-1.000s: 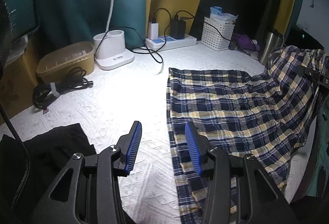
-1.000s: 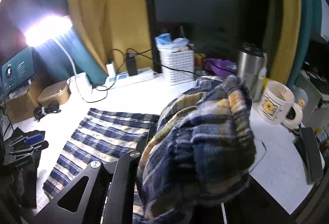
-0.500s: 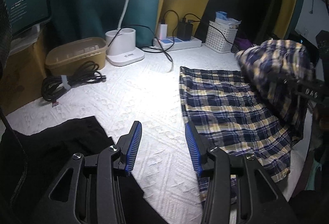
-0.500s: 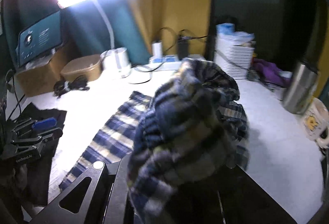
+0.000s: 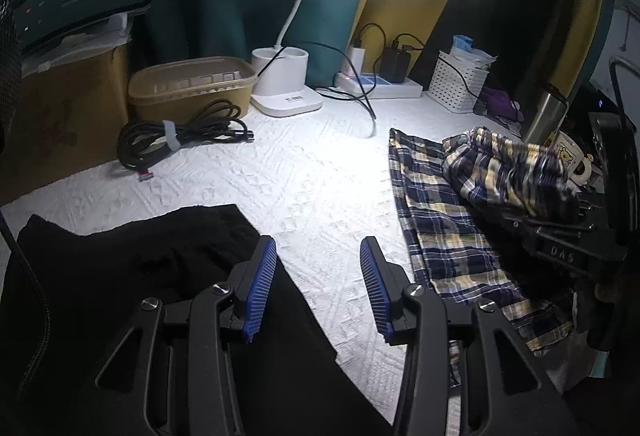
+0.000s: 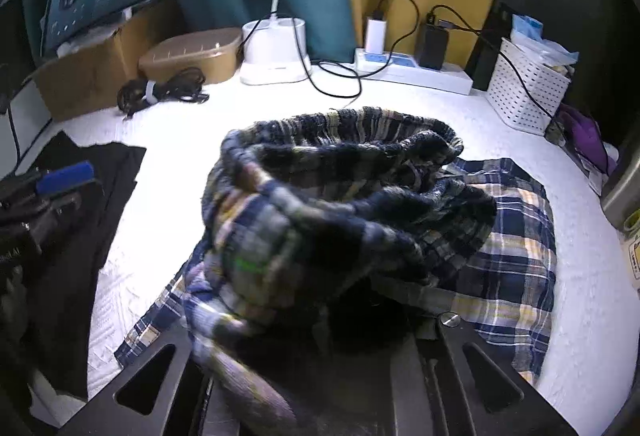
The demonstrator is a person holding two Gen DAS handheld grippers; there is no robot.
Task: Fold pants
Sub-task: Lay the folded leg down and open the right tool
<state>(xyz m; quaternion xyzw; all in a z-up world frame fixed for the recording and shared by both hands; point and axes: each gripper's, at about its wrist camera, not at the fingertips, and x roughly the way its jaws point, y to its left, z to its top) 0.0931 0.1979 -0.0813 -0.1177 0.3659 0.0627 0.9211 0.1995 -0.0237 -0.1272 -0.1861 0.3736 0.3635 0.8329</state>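
The blue-and-yellow plaid pants [image 5: 432,220] lie partly flat on the white tablecloth [image 5: 312,172]. Their elastic waistband end [image 6: 340,172] is bunched up and held above the flat part [image 6: 516,260]. My right gripper [image 6: 320,308] is buried under this bunch. Its fingers are hidden by cloth and its jaws are opening, with the fabric still between them. My left gripper [image 5: 316,248] is open and holds nothing. It hovers over the edge of a black garment [image 5: 120,276], left of the pants. In the right wrist view it appears by its blue pad [image 6: 66,172].
Along the back stand a white lamp base [image 5: 282,82], a power strip [image 5: 380,86] with chargers, a white basket [image 5: 460,84] and a tan container [image 5: 192,88]. A coiled black cable [image 5: 180,136] lies left. A steel tumbler [image 5: 546,116] and a mug [image 5: 570,156] stand right.
The right gripper has carried the bunched waistband leftward and lower, over the flat part of the pants. The left gripper has drifted left, off the pants and over the black garment.
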